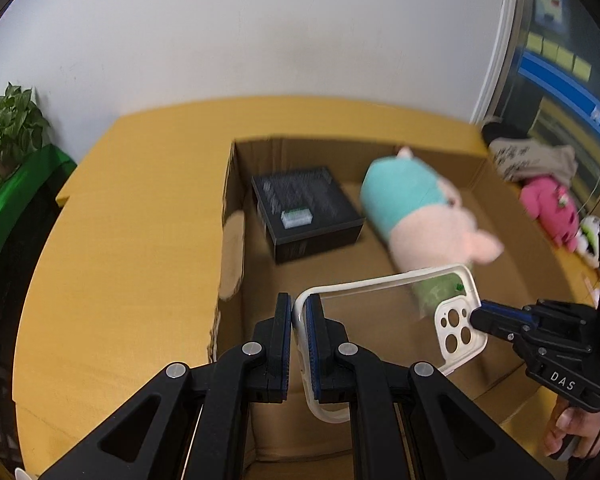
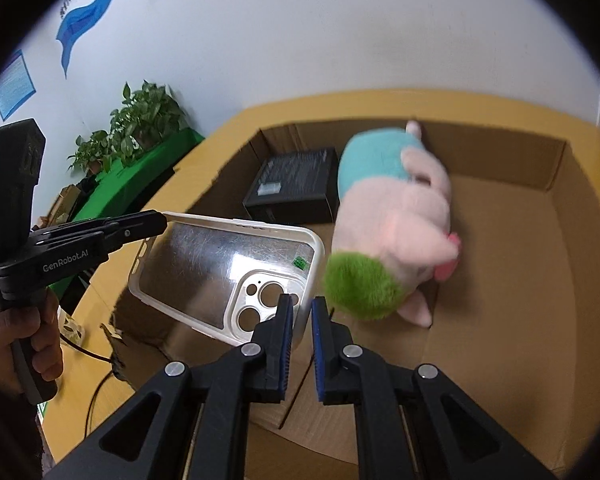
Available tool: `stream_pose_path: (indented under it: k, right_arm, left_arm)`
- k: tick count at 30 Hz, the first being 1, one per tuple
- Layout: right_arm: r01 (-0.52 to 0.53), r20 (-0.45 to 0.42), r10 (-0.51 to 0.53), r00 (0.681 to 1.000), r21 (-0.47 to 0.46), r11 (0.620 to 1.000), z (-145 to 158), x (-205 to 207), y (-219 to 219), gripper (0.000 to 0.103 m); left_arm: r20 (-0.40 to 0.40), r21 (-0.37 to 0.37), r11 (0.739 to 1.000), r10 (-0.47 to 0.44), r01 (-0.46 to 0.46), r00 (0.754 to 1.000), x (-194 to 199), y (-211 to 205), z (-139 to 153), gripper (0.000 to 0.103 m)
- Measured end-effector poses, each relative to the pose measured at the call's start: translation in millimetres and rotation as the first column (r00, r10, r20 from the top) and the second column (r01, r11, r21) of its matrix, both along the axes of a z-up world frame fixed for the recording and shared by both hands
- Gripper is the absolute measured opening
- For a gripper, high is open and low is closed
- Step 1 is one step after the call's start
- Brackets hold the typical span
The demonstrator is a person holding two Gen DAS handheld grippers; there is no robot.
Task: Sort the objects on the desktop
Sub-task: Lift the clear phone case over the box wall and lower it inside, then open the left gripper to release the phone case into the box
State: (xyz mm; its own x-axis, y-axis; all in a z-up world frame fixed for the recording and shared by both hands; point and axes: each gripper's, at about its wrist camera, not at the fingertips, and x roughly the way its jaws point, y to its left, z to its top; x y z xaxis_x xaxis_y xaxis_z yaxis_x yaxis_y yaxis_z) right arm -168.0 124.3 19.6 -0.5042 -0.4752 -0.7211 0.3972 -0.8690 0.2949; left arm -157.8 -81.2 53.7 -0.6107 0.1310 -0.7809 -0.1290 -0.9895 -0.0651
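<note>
A clear phone case with a white rim (image 1: 384, 312) hangs over an open cardboard box (image 1: 232, 216). My left gripper (image 1: 299, 316) is shut on the rim at one end of the case. My right gripper (image 2: 302, 312) is shut on the rim at the camera-cutout end, also seen from the left wrist (image 1: 478, 316). The case (image 2: 228, 264) is held between both grippers above the box (image 2: 560, 240). A plush pig (image 2: 392, 224) in teal, pink and green and a black box (image 2: 296, 184) lie on the box floor.
The cardboard box sits on a yellow table (image 1: 132, 216). Pink and grey soft things (image 1: 548, 204) lie right of the box. Potted plants (image 2: 140, 124) on a green stand are beyond the table's left side. A cable (image 2: 96, 356) runs along the table.
</note>
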Motion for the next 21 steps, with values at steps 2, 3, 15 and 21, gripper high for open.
stream_pose_path:
  k: [2,3,15,21]
  right_arm:
    - [-0.001,0.03,0.001,1.0,0.008,1.0,-11,-4,-2,0.009]
    - [-0.002,0.043,0.001,0.999,0.012,1.0,-17,-6,-3,0.009]
    - [-0.019,0.105,0.013,0.994,0.057,0.998,-46,-15,-18,0.011]
    - [-0.004,0.012,0.002,1.0,0.136,0.991,-32,-3,-19,0.072]
  left_arm:
    - [0.028,-0.02,1.0,0.001,0.0,1.0,-2,2,-10,0.006]
    - [0.04,-0.028,1.0,0.001,0.0,0.999,-3,3,-14,0.006]
    - [0.089,-0.106,0.994,0.036,-0.027,0.995,-14,3,-33,0.006]
    - [-0.02,-0.157,0.985,0.071,-0.073,0.997,0,8,-10,0.052]
